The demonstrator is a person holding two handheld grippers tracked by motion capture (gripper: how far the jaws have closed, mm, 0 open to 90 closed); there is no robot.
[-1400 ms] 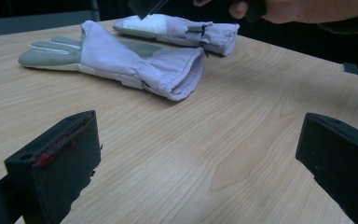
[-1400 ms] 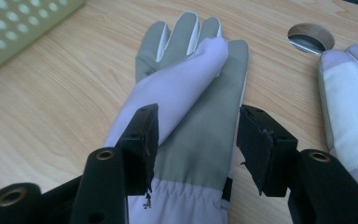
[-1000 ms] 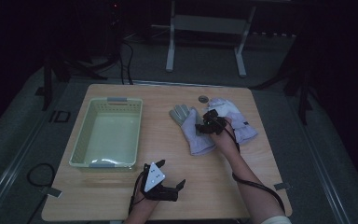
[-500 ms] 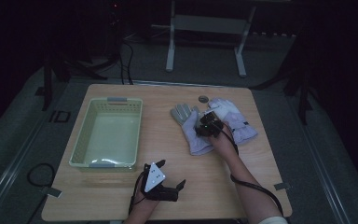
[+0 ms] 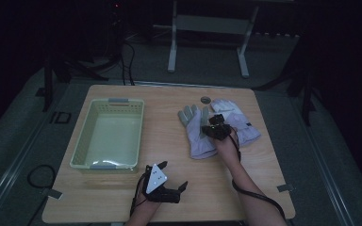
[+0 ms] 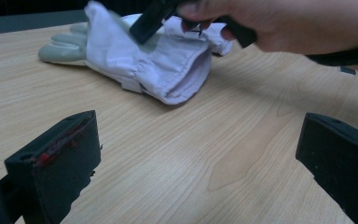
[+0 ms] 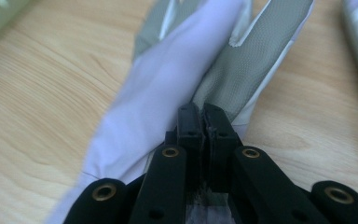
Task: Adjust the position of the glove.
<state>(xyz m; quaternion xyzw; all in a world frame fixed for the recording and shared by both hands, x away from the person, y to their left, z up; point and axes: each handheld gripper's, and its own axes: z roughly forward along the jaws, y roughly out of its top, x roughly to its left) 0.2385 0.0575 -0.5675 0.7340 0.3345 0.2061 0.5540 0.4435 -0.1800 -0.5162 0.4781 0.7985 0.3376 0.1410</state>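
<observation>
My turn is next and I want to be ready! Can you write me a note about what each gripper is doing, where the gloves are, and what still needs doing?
Right gripper: jaws have just closed, pinching the near glove on the table.
Left gripper: open, holding nothing, low over bare wood near the front edge.
Second glove: lies flat just beyond the right hand.
Basket: at the table's left.
Done: first glove gripped.
Left, probably: lift it and drop it in the basket, then the second glove.

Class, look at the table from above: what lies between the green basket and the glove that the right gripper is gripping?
Only bare wooden table lies between the green basket and the glove, as the high view shows.
</observation>
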